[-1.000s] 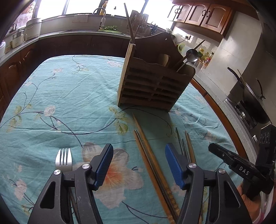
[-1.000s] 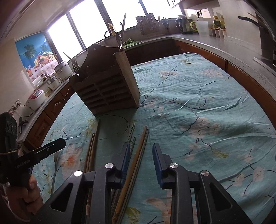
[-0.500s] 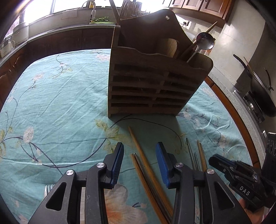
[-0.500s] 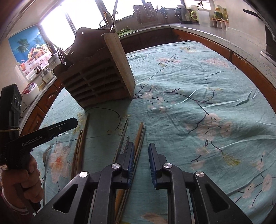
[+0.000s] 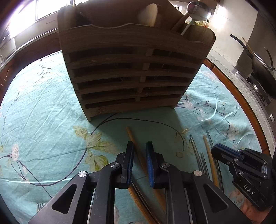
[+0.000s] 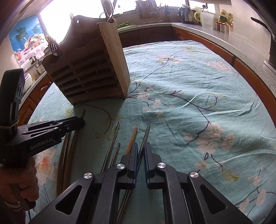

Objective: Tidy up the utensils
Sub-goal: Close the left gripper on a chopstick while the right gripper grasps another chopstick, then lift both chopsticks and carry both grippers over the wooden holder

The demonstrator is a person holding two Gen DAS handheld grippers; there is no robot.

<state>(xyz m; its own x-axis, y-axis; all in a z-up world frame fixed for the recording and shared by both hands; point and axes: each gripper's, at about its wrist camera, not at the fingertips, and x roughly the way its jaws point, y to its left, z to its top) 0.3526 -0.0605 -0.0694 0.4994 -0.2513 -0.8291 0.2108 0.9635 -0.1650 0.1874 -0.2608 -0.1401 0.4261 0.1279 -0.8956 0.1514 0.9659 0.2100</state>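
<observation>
A slatted wooden utensil holder (image 5: pixel 134 72) stands on the teal floral tablecloth (image 5: pixel 43 106); it also shows in the right wrist view (image 6: pixel 91 69). Several chopsticks lie in front of it. My left gripper (image 5: pixel 139 148) is nearly closed, its jaws on either side of a wooden chopstick (image 5: pixel 133 139) on the cloth. My right gripper (image 6: pixel 140 148) is nearly closed around a metal chopstick (image 6: pixel 145 134). More metal chopsticks (image 6: pixel 113 143) and a wooden one (image 6: pixel 132 139) lie beside it. A ladle (image 5: pixel 198 12) stands in the holder.
A fork (image 5: pixel 40 205) lies at the lower left of the left wrist view. A wok (image 5: pixel 262 72) sits on the stove at the right. A kettle (image 6: pixel 185 13) and jars stand on the far counter. The table edge (image 6: pixel 250 72) curves along the right.
Both grippers moved forward towards the holder and came down onto the chopsticks. Both sets of jaws narrowed from wide open to a small gap.
</observation>
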